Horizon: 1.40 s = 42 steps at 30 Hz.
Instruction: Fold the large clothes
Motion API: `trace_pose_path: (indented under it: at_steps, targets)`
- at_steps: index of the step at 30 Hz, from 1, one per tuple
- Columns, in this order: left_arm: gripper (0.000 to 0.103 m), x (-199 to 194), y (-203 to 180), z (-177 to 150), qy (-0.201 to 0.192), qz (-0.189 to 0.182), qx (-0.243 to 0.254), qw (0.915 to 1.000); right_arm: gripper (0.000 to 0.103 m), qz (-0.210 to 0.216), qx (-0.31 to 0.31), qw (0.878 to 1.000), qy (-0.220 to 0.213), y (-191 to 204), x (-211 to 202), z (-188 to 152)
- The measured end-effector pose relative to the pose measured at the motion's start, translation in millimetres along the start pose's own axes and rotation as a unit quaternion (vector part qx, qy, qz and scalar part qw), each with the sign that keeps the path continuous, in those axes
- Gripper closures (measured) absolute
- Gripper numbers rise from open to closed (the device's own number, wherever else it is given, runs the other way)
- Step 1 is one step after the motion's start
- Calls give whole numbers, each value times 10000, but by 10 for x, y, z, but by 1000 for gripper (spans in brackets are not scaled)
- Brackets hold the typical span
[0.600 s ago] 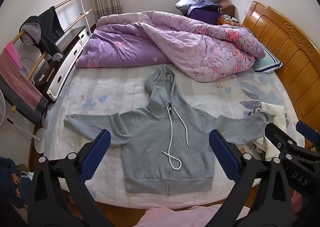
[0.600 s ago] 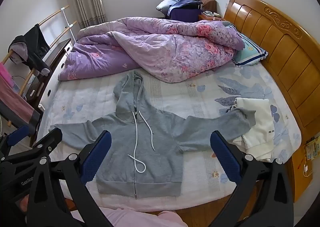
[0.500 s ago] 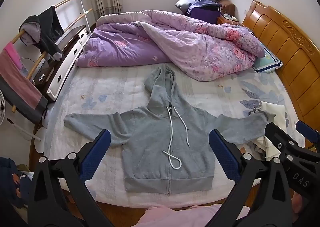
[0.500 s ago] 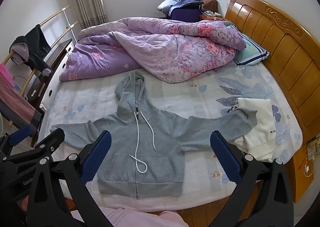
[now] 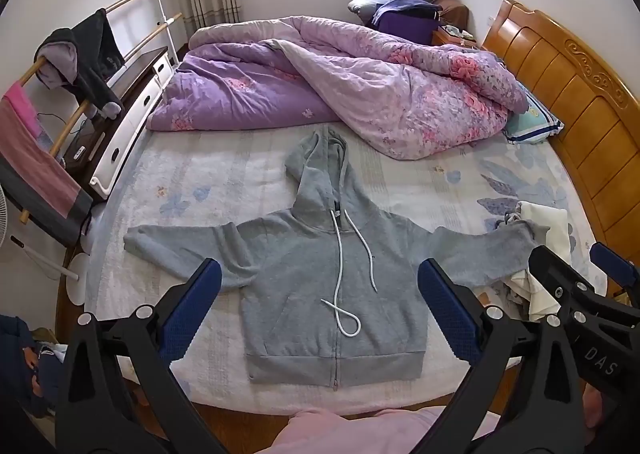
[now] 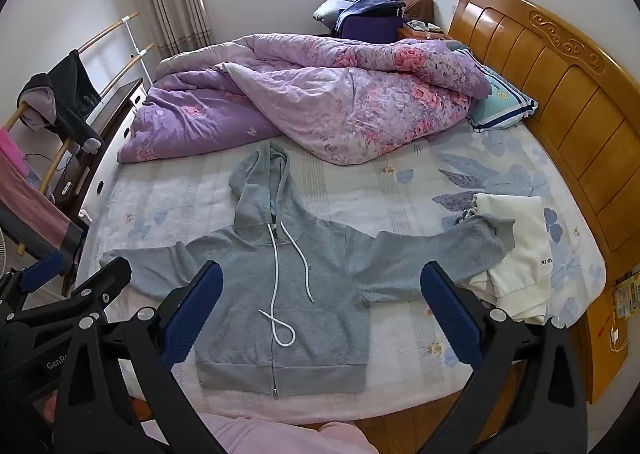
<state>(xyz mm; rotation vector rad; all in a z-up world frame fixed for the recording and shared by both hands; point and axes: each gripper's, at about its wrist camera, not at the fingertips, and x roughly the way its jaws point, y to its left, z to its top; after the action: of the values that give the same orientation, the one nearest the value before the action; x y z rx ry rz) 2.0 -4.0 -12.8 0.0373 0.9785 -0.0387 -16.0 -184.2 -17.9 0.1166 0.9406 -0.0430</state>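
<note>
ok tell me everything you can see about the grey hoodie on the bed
The grey hoodie is a soft, fleece-looking zip-up, lying flat and front-up on the pale floral bedsheet, zipped shut. Its hood points toward the purple quilt, and both sleeves are spread sideways. The right sleeve's cuff rests on a cream garment. A white drawstring trails down the chest, one end looped. The ribbed hem lies near the bed's edge. No gripper touches it.

The bed (image 5: 224, 182) carries a grey hoodie (image 5: 320, 294) spread flat (zipper up), a purple quilt (image 5: 340, 86) heaped behind it, a striped pillow (image 6: 502, 106), and folded white clothes (image 6: 516, 254) under one sleeve.
</note>
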Motion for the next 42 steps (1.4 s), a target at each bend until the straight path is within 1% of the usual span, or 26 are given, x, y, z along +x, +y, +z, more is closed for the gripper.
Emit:
trace_pose_path:
  at_steps: [5,10,31,35,42]
  targets:
    - [5,98,-30,-46,60,-64,-4,10000,7,-5,6,10000,24,-39,-15,-6]
    - [5,149,-22,-64,145,-89,-4,9999,7,-76,46,9999,67,15,67,-38]
    - [5,129,8,5,168,-58,14,9998,7,-47,133,9998,124,-34,120,-74]
    - [5,133,48,59,171,-46,40,9998,7,-42,153,9998,140,-27,127,-74]
    - [5,136,28,36,155,-36,47,9999,7,-21,186,9997,175,-11,135,-67]
